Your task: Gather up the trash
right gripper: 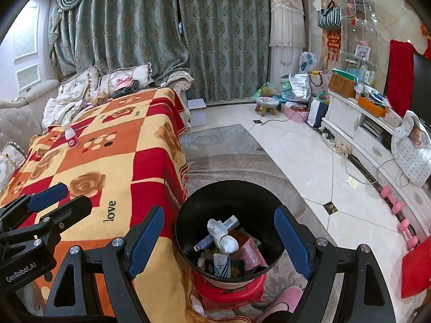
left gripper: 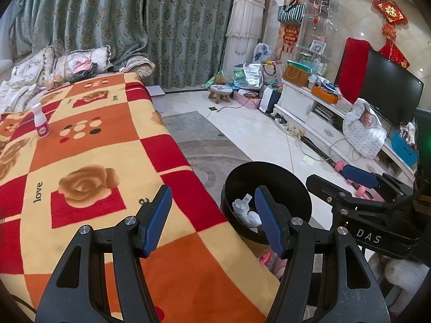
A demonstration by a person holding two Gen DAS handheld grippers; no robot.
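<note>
Both my left gripper and right gripper hang with jaws apart and empty; the black bin sits just below the right one, already holding crumpled trash. The white bottle stands far up the blanket, probably light, so a clumsy reach could topple it and roll it away

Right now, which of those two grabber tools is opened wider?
The right gripper, hovering over the black bin. Its blue pads stand farther apart than the left gripper's. Both are empty.
</note>
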